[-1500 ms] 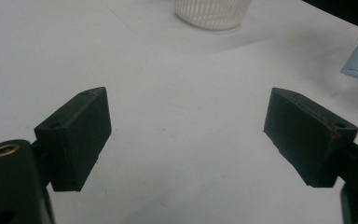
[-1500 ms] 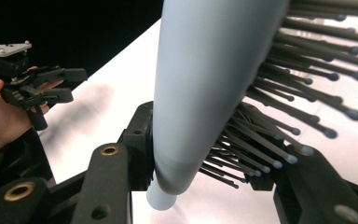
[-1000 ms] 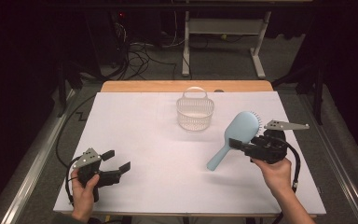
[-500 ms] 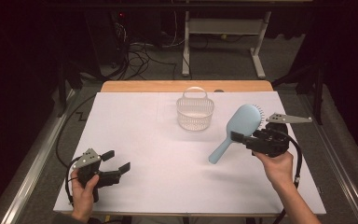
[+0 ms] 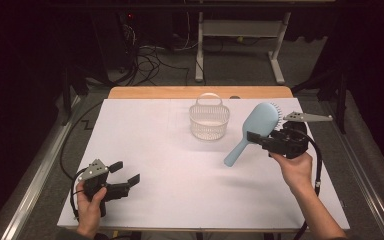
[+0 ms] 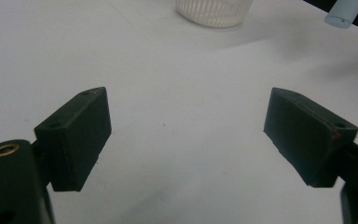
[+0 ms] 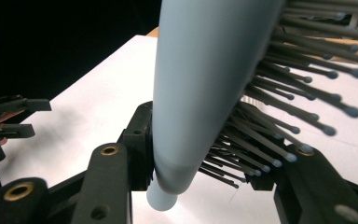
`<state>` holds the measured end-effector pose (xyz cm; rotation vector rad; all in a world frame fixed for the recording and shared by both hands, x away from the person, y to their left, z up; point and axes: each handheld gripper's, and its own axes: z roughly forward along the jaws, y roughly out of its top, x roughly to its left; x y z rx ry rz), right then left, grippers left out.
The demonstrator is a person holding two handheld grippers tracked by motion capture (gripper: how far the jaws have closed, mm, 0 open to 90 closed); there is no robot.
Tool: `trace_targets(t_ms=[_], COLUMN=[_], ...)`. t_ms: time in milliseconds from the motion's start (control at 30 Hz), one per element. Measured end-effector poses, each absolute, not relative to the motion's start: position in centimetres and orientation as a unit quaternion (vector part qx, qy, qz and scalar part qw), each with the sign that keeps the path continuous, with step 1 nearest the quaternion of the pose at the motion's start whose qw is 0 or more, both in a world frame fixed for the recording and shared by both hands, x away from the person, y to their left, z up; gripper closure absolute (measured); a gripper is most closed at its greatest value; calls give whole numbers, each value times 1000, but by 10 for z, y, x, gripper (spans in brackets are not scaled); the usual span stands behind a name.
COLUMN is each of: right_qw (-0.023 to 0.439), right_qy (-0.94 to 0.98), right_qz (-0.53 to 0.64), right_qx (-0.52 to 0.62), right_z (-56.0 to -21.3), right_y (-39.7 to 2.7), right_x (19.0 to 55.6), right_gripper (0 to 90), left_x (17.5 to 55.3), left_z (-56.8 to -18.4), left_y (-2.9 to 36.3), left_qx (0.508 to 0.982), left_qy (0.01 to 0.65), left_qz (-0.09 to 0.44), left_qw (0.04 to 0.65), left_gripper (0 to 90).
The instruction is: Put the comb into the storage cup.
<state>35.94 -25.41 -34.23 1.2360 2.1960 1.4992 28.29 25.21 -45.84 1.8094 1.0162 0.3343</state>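
High view: right gripper clamping pale blue hairbrush above white table, right of white basket; left gripper gaping, holding nothing.
Left gripper view: jaws standing apart over bare tabletop.
Right gripper view: jaws pinching brush head, bristles fanning rightward.

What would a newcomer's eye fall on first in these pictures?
A pale blue hairbrush stands out, clamped in the right gripper above the right side of the white table. Next comes the small white basket near the far edge. The left gripper rests near the front left corner, jaws wide apart.
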Motion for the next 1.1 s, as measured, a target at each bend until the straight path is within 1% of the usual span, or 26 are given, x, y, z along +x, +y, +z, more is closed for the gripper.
trace_targets(t_ms=[1100], right_qw=[120], right_qy=[742], right_qz=[506], right_qx=[423], right_z=[-314], right_y=[-244], right_x=[388], right_gripper=[546], left_x=[284], left_z=[-460], left_y=[252], left_qx=[748], left_qy=[421], left_qz=[134], left_qw=[495], left_gripper=[158])
